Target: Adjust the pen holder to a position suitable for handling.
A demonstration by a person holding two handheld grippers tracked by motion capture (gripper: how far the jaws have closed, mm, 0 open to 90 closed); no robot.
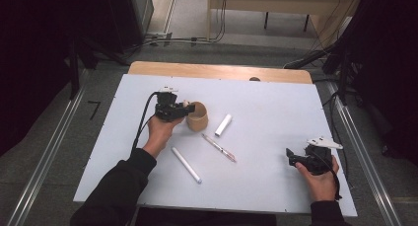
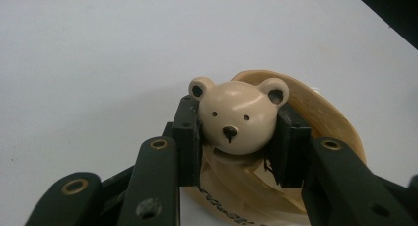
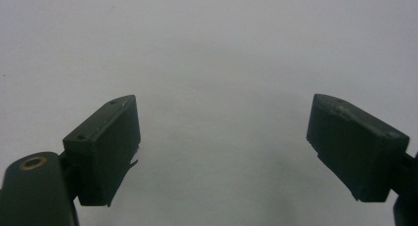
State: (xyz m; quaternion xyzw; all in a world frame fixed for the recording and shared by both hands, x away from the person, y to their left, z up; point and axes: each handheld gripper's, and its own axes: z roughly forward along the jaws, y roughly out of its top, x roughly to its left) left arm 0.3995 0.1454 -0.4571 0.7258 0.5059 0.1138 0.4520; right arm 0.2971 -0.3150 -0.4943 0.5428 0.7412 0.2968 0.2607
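Two pens point(image 1: 186, 164) nr cup point(image 1: 198, 116); left gripper point(image 1: 185, 109) clamps bear head point(image 2: 237, 116), right gripper point(image 1: 292, 157) agape.

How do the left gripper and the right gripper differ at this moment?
The left gripper has its jaws closed on the bear head of a wooden cup; the right gripper has its jaws spread wide with nothing between them. The left sits mid-table by the cup; the right sits near the table's right edge. Both are black and hand-held.
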